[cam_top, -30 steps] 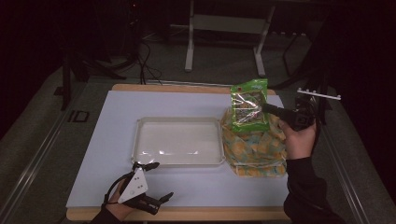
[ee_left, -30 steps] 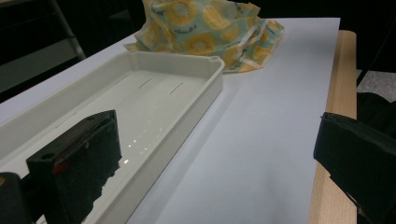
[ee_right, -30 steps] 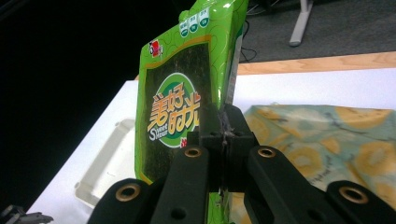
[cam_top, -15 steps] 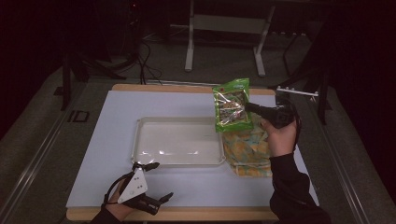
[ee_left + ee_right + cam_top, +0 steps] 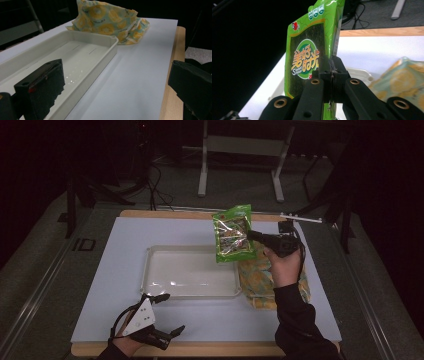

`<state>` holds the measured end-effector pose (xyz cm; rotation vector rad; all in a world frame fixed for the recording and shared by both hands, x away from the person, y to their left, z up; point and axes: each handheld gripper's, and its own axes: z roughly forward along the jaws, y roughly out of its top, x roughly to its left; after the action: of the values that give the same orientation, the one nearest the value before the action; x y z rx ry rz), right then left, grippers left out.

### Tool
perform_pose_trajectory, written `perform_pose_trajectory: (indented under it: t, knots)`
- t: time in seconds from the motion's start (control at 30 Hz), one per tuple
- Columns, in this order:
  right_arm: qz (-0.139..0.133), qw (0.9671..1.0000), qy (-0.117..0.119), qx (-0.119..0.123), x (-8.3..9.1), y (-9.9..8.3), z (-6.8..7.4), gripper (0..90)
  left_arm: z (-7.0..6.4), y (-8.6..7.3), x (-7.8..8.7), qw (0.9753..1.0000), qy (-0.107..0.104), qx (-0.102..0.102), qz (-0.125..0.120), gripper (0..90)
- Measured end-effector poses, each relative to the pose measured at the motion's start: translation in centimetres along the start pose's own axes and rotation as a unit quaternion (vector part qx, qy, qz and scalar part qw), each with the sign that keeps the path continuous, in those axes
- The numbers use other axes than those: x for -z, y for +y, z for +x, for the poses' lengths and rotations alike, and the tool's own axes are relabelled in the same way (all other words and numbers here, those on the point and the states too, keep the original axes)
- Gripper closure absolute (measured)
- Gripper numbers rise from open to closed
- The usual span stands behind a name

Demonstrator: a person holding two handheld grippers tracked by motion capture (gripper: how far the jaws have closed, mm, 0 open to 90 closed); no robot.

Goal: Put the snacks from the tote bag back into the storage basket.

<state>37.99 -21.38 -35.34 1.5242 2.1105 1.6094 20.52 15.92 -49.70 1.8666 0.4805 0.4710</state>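
A green snack packet (image 5: 231, 234) was held pinched in the right tongs (image 5: 254, 236) above the tray's (image 5: 150, 270) far right corner; lowering and release were judged next. The left tongs (image 5: 175, 331) were spread, idle near the tray.

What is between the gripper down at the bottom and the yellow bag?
From the left gripper to the yellow bag, the high view shows bare white mat and the white tray's near right corner.

green packet (image 5: 232, 234), yellow-patterned bag (image 5: 260, 280), white tray (image 5: 192, 290)
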Motion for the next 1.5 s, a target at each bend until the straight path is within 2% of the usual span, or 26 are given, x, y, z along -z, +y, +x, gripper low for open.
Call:
perform_pose_trajectory:
  t: [0.3,0.5,0.6,0.67,1.17,1.5]
  knots:
    - [0.003,0.9999,0.013,-0.006,-1.9,-0.8,0.9,89.1,-0.2,0.0,-0.1,0.9999,0.002,-0.014,0.003,1.2]
    - [0.005,0.9997,0.017,-0.015,-3.9,-2.2,1.3,89.1,-0.2,0.0,-0.1,0.9998,0.003,-0.016,0.007,1.2]
    - [0.006,0.9992,0.024,-0.03,-4.6,-3.0,1.2,89.1,-0.2,0.0,-0.1,0.9999,0.005,-0.015,0.006,1.2]
    - [0.012,0.9993,0.02,-0.029,-5.2,-3.5,1.2,89.1,-0.2,0.0,0.0,0.9998,0.005,-0.016,0.006,1.2]
    - [0.029,0.9967,0.025,-0.071,-7.4,-6.9,-0.4,89.2,-0.2,0.0,-0.1,0.9998,0.007,-0.02,0.007,1.3]
    - [0.051,0.9945,0.023,-0.088,-8.5,-8.9,-1.2,89.1,-0.2,0.0,-0.1,0.9997,0.006,-0.021,0.007,1.2]
